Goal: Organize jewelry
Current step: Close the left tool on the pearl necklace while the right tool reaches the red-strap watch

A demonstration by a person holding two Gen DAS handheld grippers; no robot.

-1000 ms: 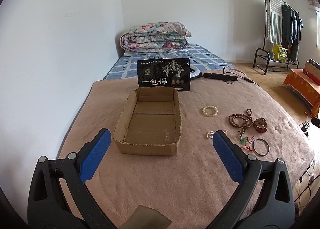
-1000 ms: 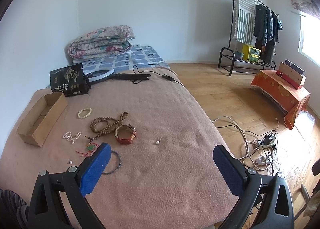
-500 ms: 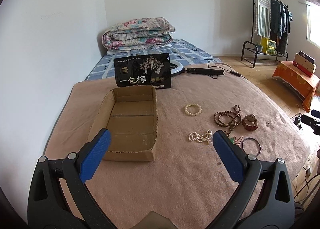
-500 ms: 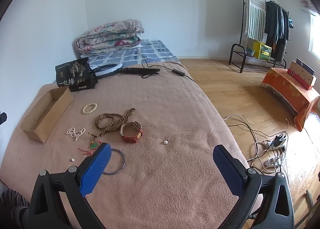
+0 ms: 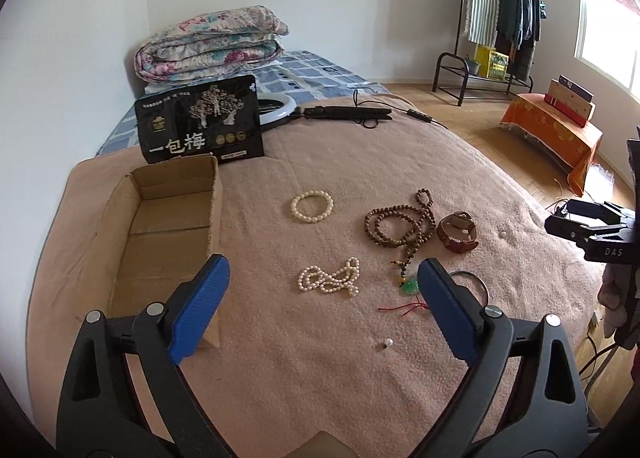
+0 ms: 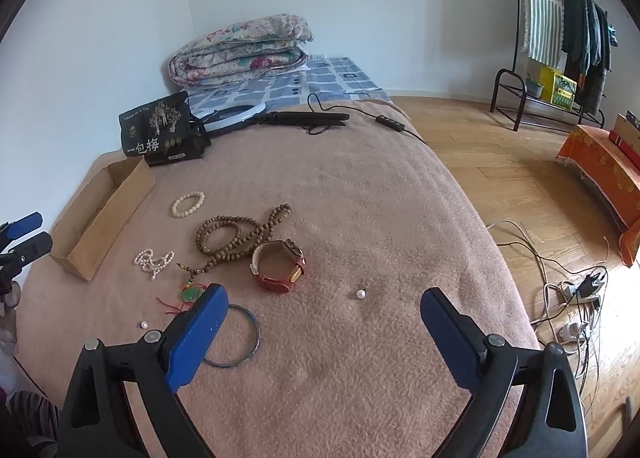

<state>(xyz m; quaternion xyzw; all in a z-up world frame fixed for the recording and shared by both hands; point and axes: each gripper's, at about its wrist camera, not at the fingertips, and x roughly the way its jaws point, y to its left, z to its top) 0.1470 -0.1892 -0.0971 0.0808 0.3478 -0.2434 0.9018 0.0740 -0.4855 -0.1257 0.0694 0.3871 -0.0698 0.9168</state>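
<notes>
Jewelry lies on a pink blanket: a cream bead bracelet (image 5: 312,207), a pearl strand (image 5: 329,280), a brown bead necklace (image 5: 400,223) with a green pendant (image 5: 409,285), a red-strap watch (image 5: 457,232), a thin bangle (image 6: 236,336) and loose pearls (image 6: 361,294) (image 5: 387,344). An open cardboard box (image 5: 160,234) sits left of them. My left gripper (image 5: 322,298) is open above the pearl strand. My right gripper (image 6: 324,322) is open, near the watch (image 6: 279,264) and bangle.
A black snack bag (image 5: 200,119) stands behind the box. A ring light and black cable (image 5: 344,111) lie further back, then a folded quilt (image 5: 210,41). The floor right of the bed holds a power strip with cords (image 6: 576,294), an orange-covered bench (image 5: 554,133) and a clothes rack (image 5: 496,17).
My left gripper has swung right, from facing the box to facing the jewelry. My right gripper has moved forward and lower toward the watch and bangle. Both stay open.
</notes>
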